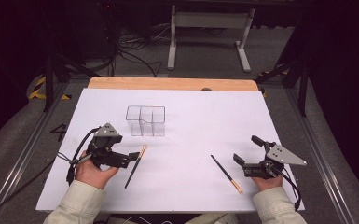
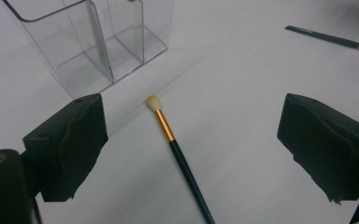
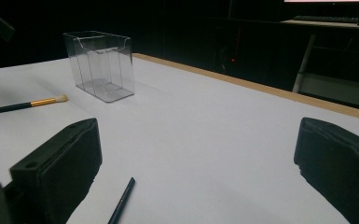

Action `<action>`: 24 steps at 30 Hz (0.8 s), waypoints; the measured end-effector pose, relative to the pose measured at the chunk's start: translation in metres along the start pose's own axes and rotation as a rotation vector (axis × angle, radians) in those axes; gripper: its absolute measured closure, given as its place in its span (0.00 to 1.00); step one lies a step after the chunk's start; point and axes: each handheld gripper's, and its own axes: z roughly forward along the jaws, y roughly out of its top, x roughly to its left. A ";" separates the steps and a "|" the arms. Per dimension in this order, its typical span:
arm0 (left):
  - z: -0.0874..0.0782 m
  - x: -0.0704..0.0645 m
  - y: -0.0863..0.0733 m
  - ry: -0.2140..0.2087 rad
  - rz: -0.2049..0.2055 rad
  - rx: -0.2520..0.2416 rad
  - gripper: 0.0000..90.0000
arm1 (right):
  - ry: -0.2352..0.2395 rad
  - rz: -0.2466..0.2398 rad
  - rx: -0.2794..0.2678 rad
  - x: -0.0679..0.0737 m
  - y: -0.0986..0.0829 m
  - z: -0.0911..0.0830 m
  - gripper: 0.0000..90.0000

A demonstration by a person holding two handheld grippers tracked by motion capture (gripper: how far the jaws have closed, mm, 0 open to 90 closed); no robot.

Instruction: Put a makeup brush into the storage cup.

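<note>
A clear plastic organizer (image 1: 145, 120) with several compartments stands upright on the white table cover. Two dark-handled makeup brushes with gold ferrules lie flat. One brush (image 1: 136, 165) is just right of my left gripper (image 1: 126, 148), its pale tip toward the organizer. In the left gripper view this brush (image 2: 177, 149) lies between the open jaws, below the organizer (image 2: 98, 42). The other brush (image 1: 226, 173) lies left of my right gripper (image 1: 247, 149), which is open and holds nothing. The right gripper view has that brush's handle end (image 3: 121, 203) low between the jaws and the organizer (image 3: 101, 65) farther off.
The white cover (image 1: 191, 140) spans the table, with a wooden edge (image 1: 172, 84) at the back. Beyond it are a dark floor, cables and a white stand (image 1: 210, 28). Bare cover stretches between the two brushes and right of the organizer.
</note>
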 end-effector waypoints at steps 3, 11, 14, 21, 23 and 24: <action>-0.002 0.000 0.002 0.000 -0.003 0.006 0.10 | -0.001 0.004 0.001 0.000 0.000 0.000 0.02; -0.004 0.001 0.010 0.002 -0.010 0.099 0.11 | 0.001 0.001 0.007 0.000 0.000 0.000 0.02; -0.003 0.001 0.013 -0.017 -0.009 0.136 0.11 | 0.000 -0.004 0.008 0.000 0.000 0.000 0.02; 0.005 -0.002 0.019 -0.011 0.011 0.248 0.12 | 0.002 -0.008 0.008 0.000 0.000 0.000 0.02; 0.007 -0.003 0.021 -0.009 0.011 0.269 0.13 | 0.002 -0.013 0.007 0.000 0.000 0.000 0.03; 0.008 -0.003 0.022 -0.011 0.012 0.278 0.13 | 0.001 -0.012 0.008 0.000 0.000 0.000 0.03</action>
